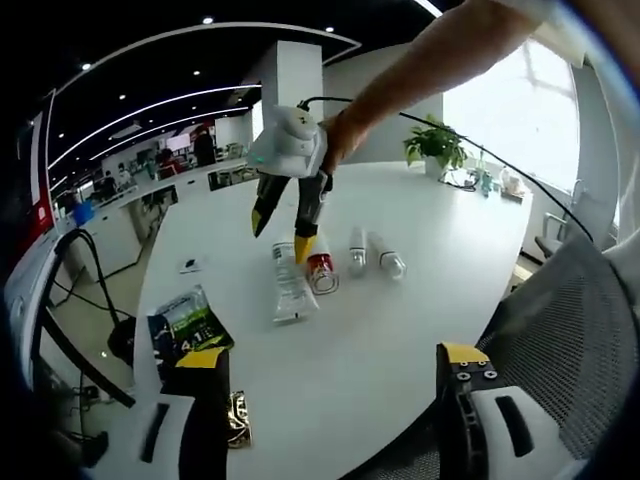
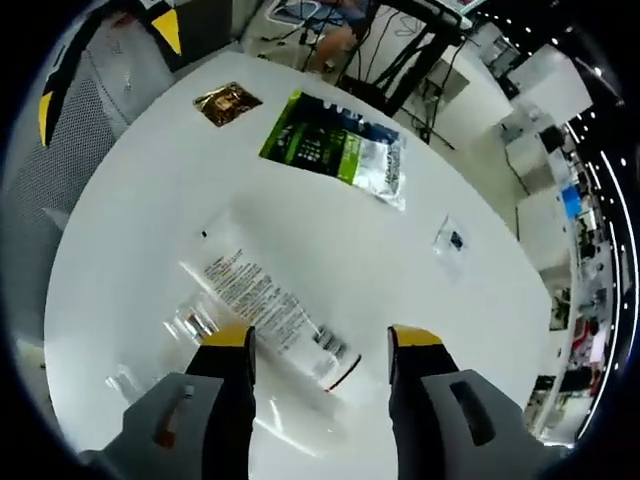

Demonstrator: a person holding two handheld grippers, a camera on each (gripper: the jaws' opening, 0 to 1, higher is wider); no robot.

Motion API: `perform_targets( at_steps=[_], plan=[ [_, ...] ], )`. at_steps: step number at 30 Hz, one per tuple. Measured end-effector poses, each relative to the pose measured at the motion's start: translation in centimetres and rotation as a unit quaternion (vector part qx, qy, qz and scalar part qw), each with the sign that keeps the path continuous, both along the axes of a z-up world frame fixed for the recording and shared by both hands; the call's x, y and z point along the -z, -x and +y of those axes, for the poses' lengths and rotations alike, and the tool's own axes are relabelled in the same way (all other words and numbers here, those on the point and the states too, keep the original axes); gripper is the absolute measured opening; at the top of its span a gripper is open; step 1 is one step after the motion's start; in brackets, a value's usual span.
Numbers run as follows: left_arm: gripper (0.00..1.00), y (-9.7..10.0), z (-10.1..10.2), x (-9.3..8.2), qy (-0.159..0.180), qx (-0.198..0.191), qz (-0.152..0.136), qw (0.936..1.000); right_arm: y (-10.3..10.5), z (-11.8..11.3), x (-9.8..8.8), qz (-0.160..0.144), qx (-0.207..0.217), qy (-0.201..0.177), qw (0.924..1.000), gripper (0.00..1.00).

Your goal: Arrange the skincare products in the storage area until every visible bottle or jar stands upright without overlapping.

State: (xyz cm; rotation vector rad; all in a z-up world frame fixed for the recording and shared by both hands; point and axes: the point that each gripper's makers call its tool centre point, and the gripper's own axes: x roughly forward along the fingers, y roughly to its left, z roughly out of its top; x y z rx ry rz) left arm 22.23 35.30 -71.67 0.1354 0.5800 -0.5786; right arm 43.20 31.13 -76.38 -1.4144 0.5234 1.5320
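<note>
we count on the white table (image 1: 400, 330) one large tube (image 1: 292, 285), one red-capped bottle (image 1: 320, 271), two small clear bottles (image 1: 357, 250) (image 1: 386, 256), one green packet (image 1: 186, 322), one gold sachet (image 2: 227, 102) and one small card (image 1: 189, 265).

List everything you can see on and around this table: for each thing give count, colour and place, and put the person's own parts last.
table: one, white, round, under everything
tube: one, clear-white with black print, lying flat below the right tool
red bottle: one, red and white, lying beside the tube
clear bottles: two, clear, lying to the right of the red bottle in the left gripper view
green pouch: one, green, black and white, flat near the table's edge
gold sachet: one, gold-brown, near the pouch
small card: one, white with a dark mark, flat on the table
plant: one, green, far side of the table
mesh chair: one, grey, at the table's edge
arm: one, holding the right tool
right tool: open, yellow-tipped, above the tube
left tool: open, yellow-tipped
</note>
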Motion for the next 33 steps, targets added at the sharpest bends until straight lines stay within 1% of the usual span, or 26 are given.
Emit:
perform_targets(
  at_steps=[1,3,5,6,9,12,16,18,19,20,23,24,25,27,28,29,32,33],
  plan=[
    [0.87,0.0,0.0,0.0,0.0,0.0,0.0,1.0,0.1,0.0,0.3,0.0,-0.014,0.005,0.9999,0.5],
    [0.86,0.0,0.1,0.0,-0.001,0.0,0.001,1.0,0.2,-0.2,0.7,-0.003,-0.021,0.014,0.9997,0.48],
    [0.86,0.0,0.1,0.1,-0.001,0.0,0.001,1.0,0.7,-0.2,1.0,-0.001,-0.035,0.021,0.9992,0.45],
    [0.86,0.0,0.1,0.1,-0.002,0.0,0.002,1.0,0.9,-0.1,1.2,-0.003,-0.046,0.026,0.9986,0.46],
    [0.86,0.1,0.1,0.1,-0.002,0.001,0.002,1.0,1.5,-0.2,1.5,0.0,-0.053,0.034,0.998,0.47],
    [0.86,0.1,0.0,0.1,-0.003,0.002,0.004,1.0,2.0,-0.4,2.4,0.004,-0.061,0.047,0.997,0.47],
    [0.85,0.2,0.0,0.2,-0.006,0.002,0.004,1.0,2.0,-0.5,3.3,0.019,-0.051,0.051,0.9973,0.46],
    [0.85,0.2,0.0,0.3,-0.007,0.003,0.008,0.9999,2.1,-0.5,3.6,0.035,-0.041,0.047,0.9975,0.43],
    [0.84,0.3,0.0,0.3,-0.007,0.004,0.009,0.9999,2.2,-0.3,3.6,0.048,-0.037,0.039,0.9974,0.42],
    [0.84,0.3,0.0,0.3,-0.008,0.004,0.009,0.9999,2.1,-0.2,3.6,0.054,-0.024,0.033,0.9977,0.41],
    [0.84,0.3,-0.1,0.4,-0.008,0.005,0.011,0.9999,2.2,-0.3,3.6,0.077,-0.004,0.021,0.9968,0.4],
    [0.83,0.5,-0.1,0.6,-0.01,0.007,0.016,0.9998,2.3,-0.2,3.7,0.09,0.004,0.014,0.9958,0.41],
    [0.83,0.5,-0.1,0.7,-0.012,0.009,0.018,0.9997,2.1,-0.1,3.8,0.09,0.005,0.012,0.9958,0.41],
    [0.83,0.5,-0.1,0.7,-0.013,0.011,0.016,0.9997,2.1,0.0,3.8,0.101,0.004,0.006,0.9948,0.41],
    [0.83,0.6,-0.1,0.7,-0.012,0.012,0.016,0.9997,2.0,0.3,3.8,0.104,0.012,-0.003,0.9945,0.4],
    [0.83,0.6,-0.1,0.7,-0.011,0.012,0.017,0.9997,2.0,0.3,3.8,0.106,0.012,-0.002,0.9943,0.4],
    [0.83,0.6,0.1,0.8,-0.014,0.012,0.017,0.9997,2.1,0.7,3.8,0.111,0.016,-0.012,0.9936,0.38],
    [0.83,0.6,0.1,0.8,-0.015,0.011,0.018,0.9997,2.1,0.9,3.8,0.114,0.026,-0.015,0.993,0.36]
  ],
)
